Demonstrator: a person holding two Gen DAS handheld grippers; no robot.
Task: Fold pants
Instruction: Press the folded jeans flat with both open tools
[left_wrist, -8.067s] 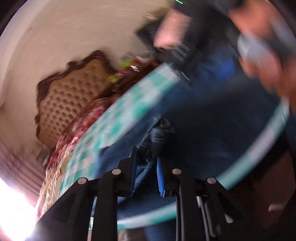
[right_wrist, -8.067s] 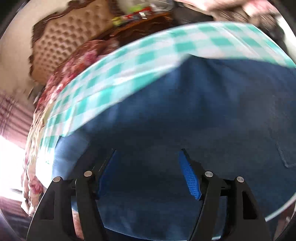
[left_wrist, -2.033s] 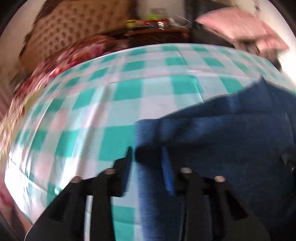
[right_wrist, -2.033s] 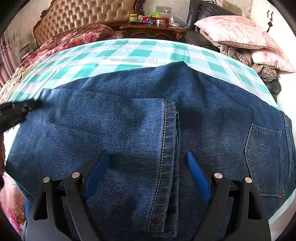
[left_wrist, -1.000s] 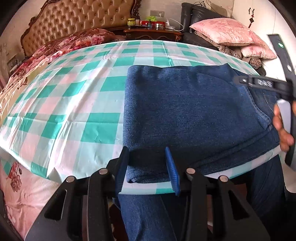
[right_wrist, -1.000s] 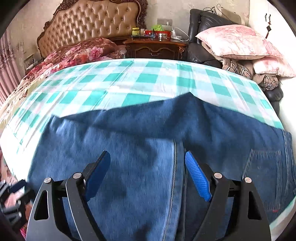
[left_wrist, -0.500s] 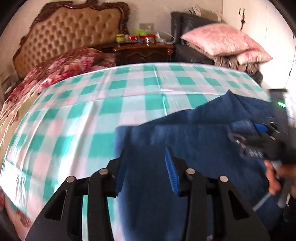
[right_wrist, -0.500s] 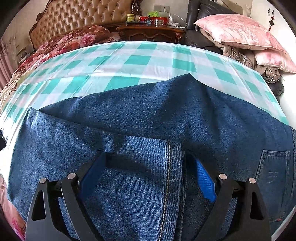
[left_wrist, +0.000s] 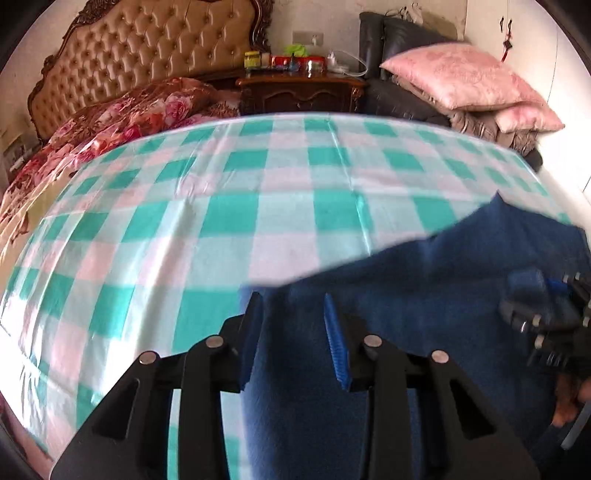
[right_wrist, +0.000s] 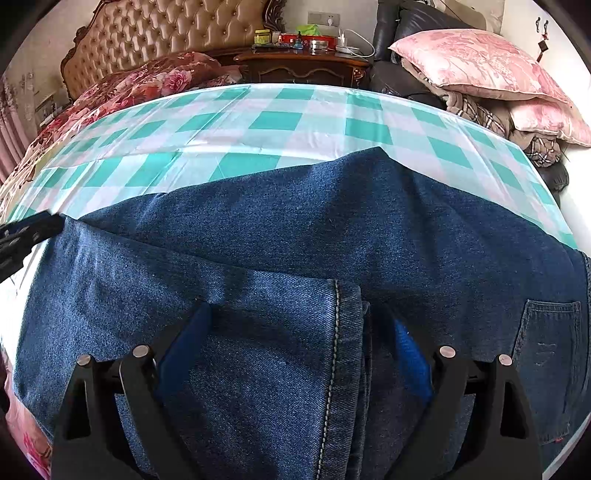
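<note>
Jeans (right_wrist: 295, 236) lie folded on the green-check tablecloth (right_wrist: 273, 122), a stitched hem edge between the right gripper (right_wrist: 301, 338) fingers. Right jaws spread wide, having just been opening, pads down on the denim either side of the hem, not clamping it. Left gripper (left_wrist: 291, 332) jaws narrow, just been closing, above the jeans' left edge; blur hides contact. Ahead of both: bare cloth, then the nightstand (right_wrist: 303, 68), tufted headboard (right_wrist: 166, 40) ahead-left, pink pillows (right_wrist: 476, 62) ahead-right.
</note>
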